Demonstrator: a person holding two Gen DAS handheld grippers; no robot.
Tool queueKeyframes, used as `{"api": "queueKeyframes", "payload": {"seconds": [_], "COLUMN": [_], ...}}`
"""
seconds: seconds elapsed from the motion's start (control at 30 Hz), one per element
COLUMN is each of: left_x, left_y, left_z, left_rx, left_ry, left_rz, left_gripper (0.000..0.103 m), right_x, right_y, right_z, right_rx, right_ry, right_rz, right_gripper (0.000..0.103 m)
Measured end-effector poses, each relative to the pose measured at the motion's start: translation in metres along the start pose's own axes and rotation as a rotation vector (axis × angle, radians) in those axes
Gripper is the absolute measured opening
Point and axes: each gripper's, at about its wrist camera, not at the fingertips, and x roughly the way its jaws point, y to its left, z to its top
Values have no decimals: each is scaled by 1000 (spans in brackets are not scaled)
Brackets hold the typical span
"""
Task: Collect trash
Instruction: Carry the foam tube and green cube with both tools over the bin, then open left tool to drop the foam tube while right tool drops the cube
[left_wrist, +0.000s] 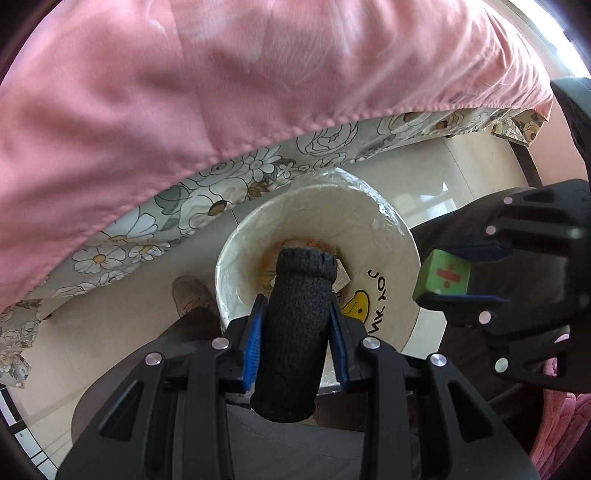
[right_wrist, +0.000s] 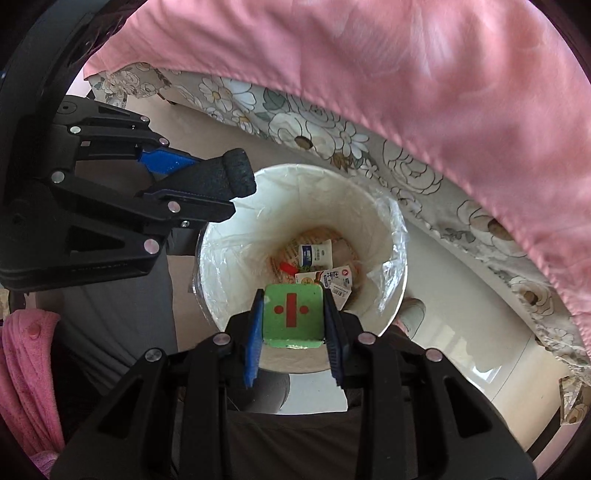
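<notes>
A white waste bin (left_wrist: 391, 269) lined with clear plastic stands on the floor below both grippers. My left gripper (left_wrist: 297, 314) is shut on a black foam cylinder (left_wrist: 295, 325) that points down into the bin. My right gripper (right_wrist: 293, 317) is shut on a green cube (right_wrist: 291, 314) with a red division sign, hanging over the near rim of the bin (right_wrist: 400, 266). In the right wrist view the left gripper (right_wrist: 207, 177) with the black cylinder (right_wrist: 229, 177) hangs at the bin's left. The left wrist view shows the green cube (left_wrist: 445, 275) in the right gripper (left_wrist: 476, 273) over the bin's right edge.
Cartons and wrappers (right_wrist: 316, 254) lie in the bin's bottom. A bed with a pink cover (left_wrist: 221, 92) and floral sheet (left_wrist: 192, 199) rises just behind the bin. A person's grey trousers (right_wrist: 110, 295) and shoe (left_wrist: 192, 295) are close by, on a pale tiled floor (right_wrist: 461, 295).
</notes>
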Motion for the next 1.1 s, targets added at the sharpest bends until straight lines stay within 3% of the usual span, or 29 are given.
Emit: {"api": "queueKeyframes", "payload": {"seconds": [0.3, 0.57, 1.1], "left_x": [47, 82, 140], "left_y": [6, 16, 24], "left_z": [6, 6, 8], "left_rx": [-62, -150, -218], "left_ry": [67, 116, 218], "left_rz": [-36, -76, -102], "left_gripper": [34, 34, 34], "right_x": [48, 90, 149], "right_y": [-10, -28, -28], "right_z": [-2, 0, -3], "right_rx": [75, 224, 264], "right_ry": [84, 144, 243], "right_rz": [39, 114, 95], "right_gripper": [31, 31, 31]}}
